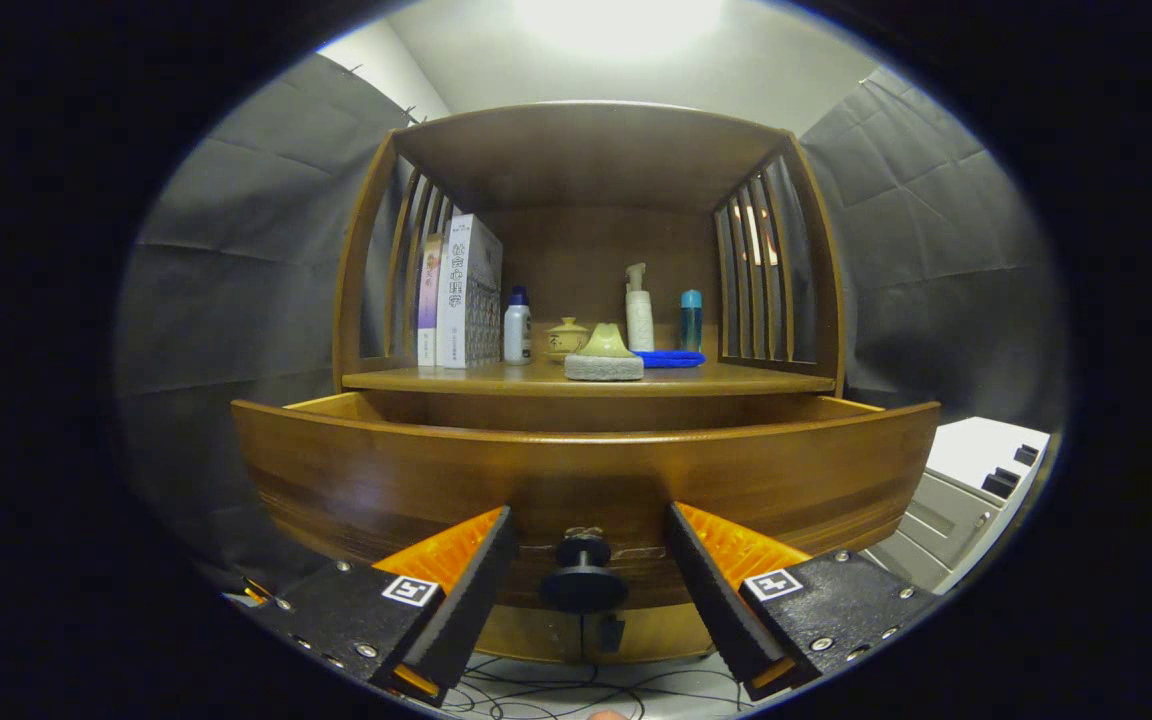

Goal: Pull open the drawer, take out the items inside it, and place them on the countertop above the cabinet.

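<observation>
Grey cloth walls surround a wooden cabinet at frame centre. Its drawer already stands pulled out across the middle of the frame, its inside hidden behind the front panel. The gripper sits at lower centre, fingers spread wide either side of the dark knob, neither touching it. Opening looks done; emptying onto the countertop remains.
</observation>
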`<state>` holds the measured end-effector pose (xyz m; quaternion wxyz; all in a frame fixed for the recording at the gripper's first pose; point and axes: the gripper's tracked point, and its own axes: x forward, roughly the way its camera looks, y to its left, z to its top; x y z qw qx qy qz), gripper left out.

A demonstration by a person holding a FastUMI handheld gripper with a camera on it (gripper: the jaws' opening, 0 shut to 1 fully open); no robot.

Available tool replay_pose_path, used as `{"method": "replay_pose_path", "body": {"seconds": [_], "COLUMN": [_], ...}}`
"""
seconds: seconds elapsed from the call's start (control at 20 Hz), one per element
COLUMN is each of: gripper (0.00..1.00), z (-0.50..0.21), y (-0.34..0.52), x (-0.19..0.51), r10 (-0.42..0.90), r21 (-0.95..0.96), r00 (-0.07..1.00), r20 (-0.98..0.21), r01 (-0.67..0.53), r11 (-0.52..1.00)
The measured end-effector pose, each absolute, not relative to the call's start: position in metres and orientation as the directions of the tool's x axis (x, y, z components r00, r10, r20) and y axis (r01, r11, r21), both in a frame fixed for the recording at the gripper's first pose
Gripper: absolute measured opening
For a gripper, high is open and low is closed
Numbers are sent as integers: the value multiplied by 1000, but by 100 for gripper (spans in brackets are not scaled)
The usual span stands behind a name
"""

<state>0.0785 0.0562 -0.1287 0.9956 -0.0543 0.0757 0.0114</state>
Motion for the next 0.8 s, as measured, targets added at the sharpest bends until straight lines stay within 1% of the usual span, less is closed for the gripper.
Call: {"method": "replay_pose_path", "body": {"seconds": [0.8], "gripper": [95], "z": [-133], "y": [60], "x": [145], "r10": [-4], "r21": [-117], "r00": [988], "r20": [-157], "r01": [-14], "r11": [993]}}
